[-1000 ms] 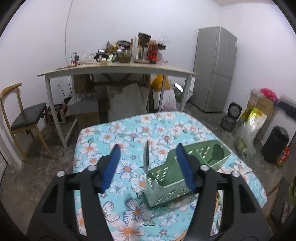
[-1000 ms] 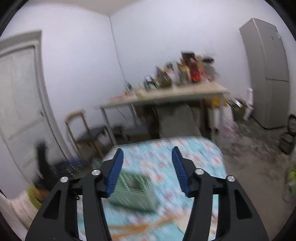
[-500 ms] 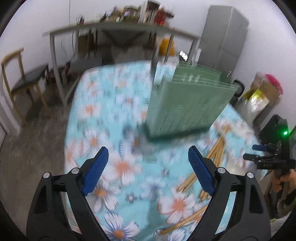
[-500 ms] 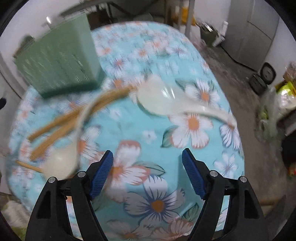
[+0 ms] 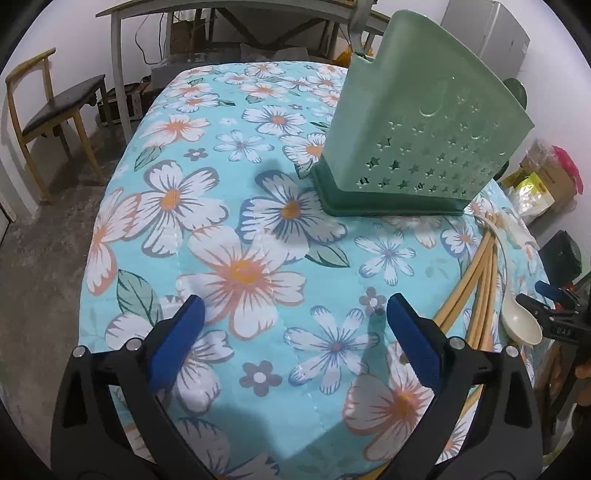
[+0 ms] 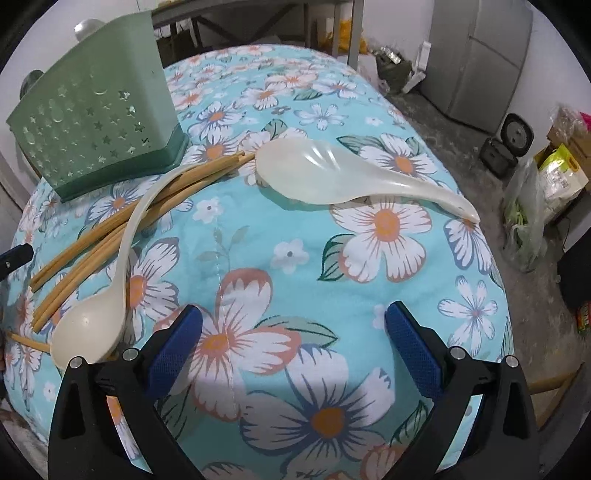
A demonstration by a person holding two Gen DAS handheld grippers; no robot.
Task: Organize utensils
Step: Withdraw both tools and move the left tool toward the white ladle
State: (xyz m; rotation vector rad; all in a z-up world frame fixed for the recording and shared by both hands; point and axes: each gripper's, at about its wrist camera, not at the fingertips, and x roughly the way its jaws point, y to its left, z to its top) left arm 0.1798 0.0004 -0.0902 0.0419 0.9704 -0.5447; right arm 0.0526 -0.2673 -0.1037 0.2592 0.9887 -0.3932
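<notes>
A green utensil holder [image 5: 413, 133] with star holes stands upright on the floral tablecloth [image 5: 236, 206]; it also shows in the right wrist view [image 6: 96, 110]. Several wooden chopsticks [image 6: 122, 225] lie beside it with a cream spoon [image 6: 107, 295] across them. A large translucent white spoon [image 6: 332, 177] lies further right. In the left wrist view the chopsticks [image 5: 476, 280] and cream spoon [image 5: 517, 317] lie at the right. My left gripper [image 5: 291, 321] is open and empty above the cloth. My right gripper [image 6: 291, 325] is open and empty, near the table's front edge.
A wooden chair [image 5: 48, 110] stands left of the table. A long desk [image 5: 221, 11] stands behind it, a grey fridge [image 6: 480, 55] at the back right. Bags and boxes [image 6: 546, 184] lie on the floor to the right.
Both grippers have tipped down from looking across the room to close above the tablecloth. Both jaws have opened wider. The holder, chopsticks and spoons have stayed in place.
</notes>
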